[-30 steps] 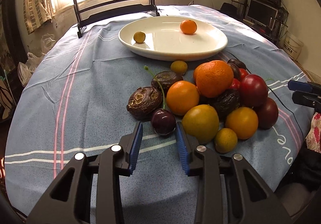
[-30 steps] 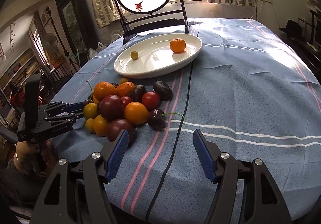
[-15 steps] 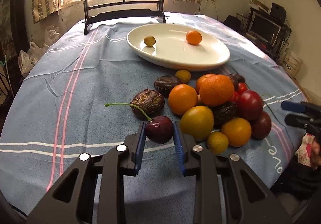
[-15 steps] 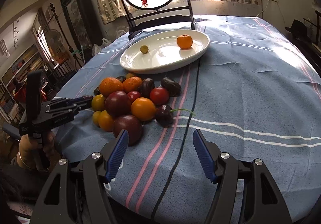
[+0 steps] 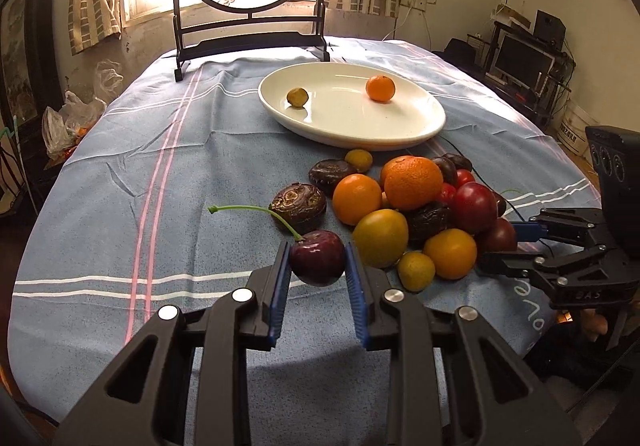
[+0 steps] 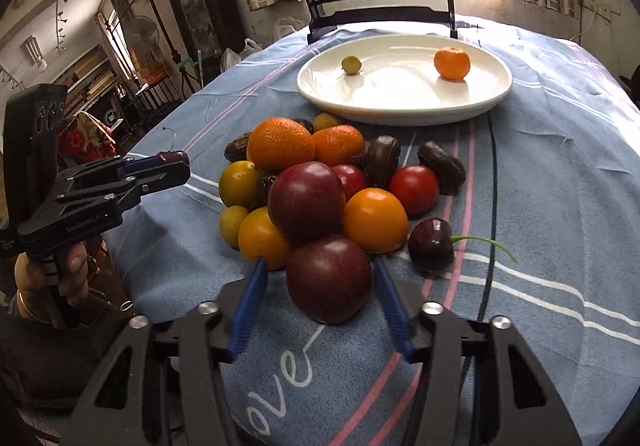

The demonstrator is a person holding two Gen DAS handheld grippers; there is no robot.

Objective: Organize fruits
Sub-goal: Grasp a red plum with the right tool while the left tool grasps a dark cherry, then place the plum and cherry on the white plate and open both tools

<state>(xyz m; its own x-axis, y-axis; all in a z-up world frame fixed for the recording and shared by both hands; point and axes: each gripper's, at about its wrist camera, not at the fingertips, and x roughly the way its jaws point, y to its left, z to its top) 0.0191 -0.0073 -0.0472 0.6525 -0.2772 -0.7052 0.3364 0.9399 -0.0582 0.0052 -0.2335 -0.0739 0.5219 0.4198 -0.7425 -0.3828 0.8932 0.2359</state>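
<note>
A table under a blue striped cloth (image 5: 120,174) carries everything. On it rest a white oval plate (image 5: 420,130), a fruit heap (image 6: 320,190), and a framed round screen (image 5: 248,42) at the far edge.

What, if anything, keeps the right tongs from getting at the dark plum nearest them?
Likely nothing. The dark plum sits at the near edge of the fruit pile, already between the right tongs, whose jaws have just been closing; a gap shows beside one pad. The rest only crowds behind it.

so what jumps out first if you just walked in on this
The left gripper clamps a dark cherry just in front of the fruit pile. The right gripper has just been closing around a dark plum at the pile's near edge. Behind sits a white plate holding two small fruits.
</note>
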